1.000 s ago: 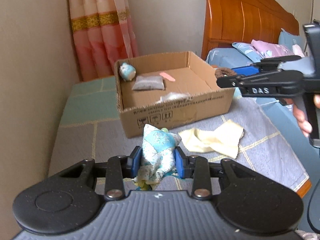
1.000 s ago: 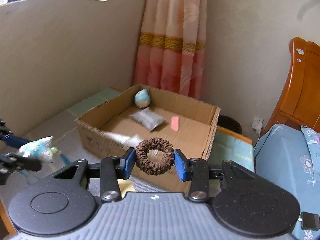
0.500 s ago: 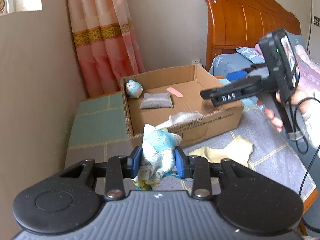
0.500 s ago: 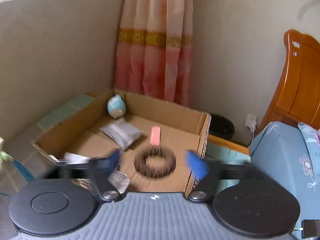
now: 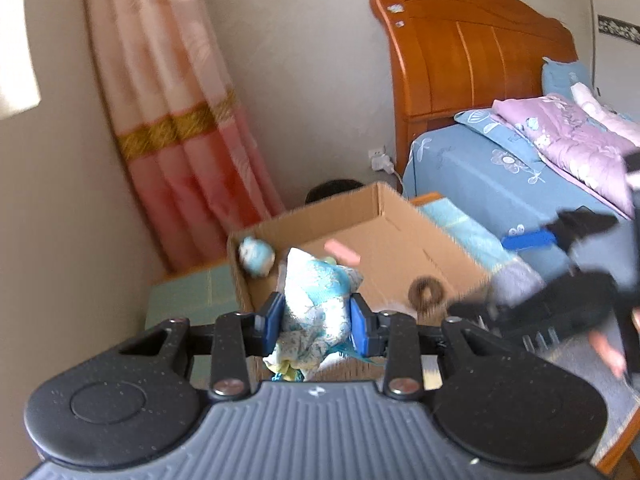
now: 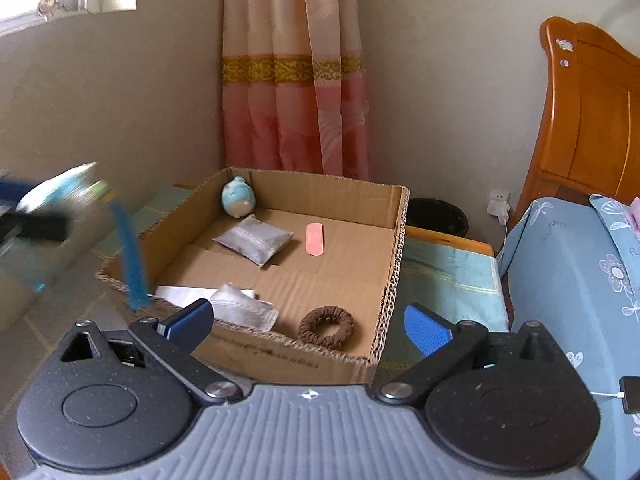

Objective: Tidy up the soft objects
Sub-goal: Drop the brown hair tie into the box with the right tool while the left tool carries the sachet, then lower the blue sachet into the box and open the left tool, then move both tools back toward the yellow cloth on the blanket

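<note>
- The wooden bed headboard [image 6: 592, 128] stands at the right, with blue floral bedding [image 6: 580, 264] below it; a pink curtain [image 6: 294, 80] hangs in the corner behind.
- The open cardboard box [image 6: 390, 264] sits on a patchwork cloth cover [image 6: 448, 276] beside the bed.
- The right gripper [image 6: 306, 326] is at the box's near wall, its blue pads spread wide and holding nothing.
- The left gripper [image 5: 316, 320] is clamped on a bunched blue-and-white floral cloth pouch [image 5: 320, 300], held in front of the box's near left corner.
- On the box floor: a grey sachet [image 6: 254, 240] near the middle, a folded white cloth [image 6: 240, 308] against the near wall, a blue plush toy [image 6: 238, 197] in the far left corner.
- A brown scrunchie [image 6: 326, 327] lies flat in the near right corner, between the spread pads in the right wrist view.
- A pink strip [image 6: 315, 239] lies right of the sachet.
</note>
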A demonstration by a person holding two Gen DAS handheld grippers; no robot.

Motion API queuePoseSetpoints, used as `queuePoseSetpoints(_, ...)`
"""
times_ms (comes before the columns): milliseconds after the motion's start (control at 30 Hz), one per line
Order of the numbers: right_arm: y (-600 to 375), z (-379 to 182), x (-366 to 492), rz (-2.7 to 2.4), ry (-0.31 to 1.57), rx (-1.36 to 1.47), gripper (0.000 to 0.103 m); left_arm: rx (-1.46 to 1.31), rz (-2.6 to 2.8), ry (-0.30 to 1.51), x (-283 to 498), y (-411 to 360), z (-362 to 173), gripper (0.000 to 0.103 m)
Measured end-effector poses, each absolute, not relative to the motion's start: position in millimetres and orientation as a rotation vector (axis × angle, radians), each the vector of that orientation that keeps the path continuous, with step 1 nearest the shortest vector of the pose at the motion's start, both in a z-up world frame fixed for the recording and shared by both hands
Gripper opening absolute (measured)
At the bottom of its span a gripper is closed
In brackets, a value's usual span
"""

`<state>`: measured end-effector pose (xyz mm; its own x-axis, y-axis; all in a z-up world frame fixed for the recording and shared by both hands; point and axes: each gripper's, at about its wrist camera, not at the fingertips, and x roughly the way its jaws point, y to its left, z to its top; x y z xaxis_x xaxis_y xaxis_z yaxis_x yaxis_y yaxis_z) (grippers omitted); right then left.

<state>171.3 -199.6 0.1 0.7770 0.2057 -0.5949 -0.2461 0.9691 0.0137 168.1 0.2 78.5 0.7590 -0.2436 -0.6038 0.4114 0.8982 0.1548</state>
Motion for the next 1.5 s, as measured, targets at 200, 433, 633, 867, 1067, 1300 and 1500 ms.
queuePoseSetpoints(200,-200,4,152,0.269,0.638,-0.033,0.103,0.277,-0.419,0.636,217,-37,85,0.034)
queuePoseSetpoints(433,-200,2,142,0.254,0.635,-0.064,0.103,0.249,-0.45,0.701,271,-85,67,0.034)
queuePoseSetpoints(633,-211,-6,147,0.25,0.673,-0.037,0.103,0.216,-0.443,0.677,292,-112,57,0.097)
queuePoseSetpoints(867,-215,-5,141,0.236,0.668,-0.039,0.103,0.26,-0.417,0.653,271,-104,61,0.1)
queuePoseSetpoints(1067,-216,-1,132,0.226,0.66,-0.034,0.103,0.266,-0.392,0.647,243,-90,69,0.1)
queuePoseSetpoints(1300,-220,5,109,0.203,0.653,-0.018,0.103,0.239,-0.365,0.641,199,-63,75,0.1)
queuePoseSetpoints(1500,-222,5,90,0.201,0.651,-0.003,0.103,0.226,-0.33,0.66,160,-42,62,0.1)
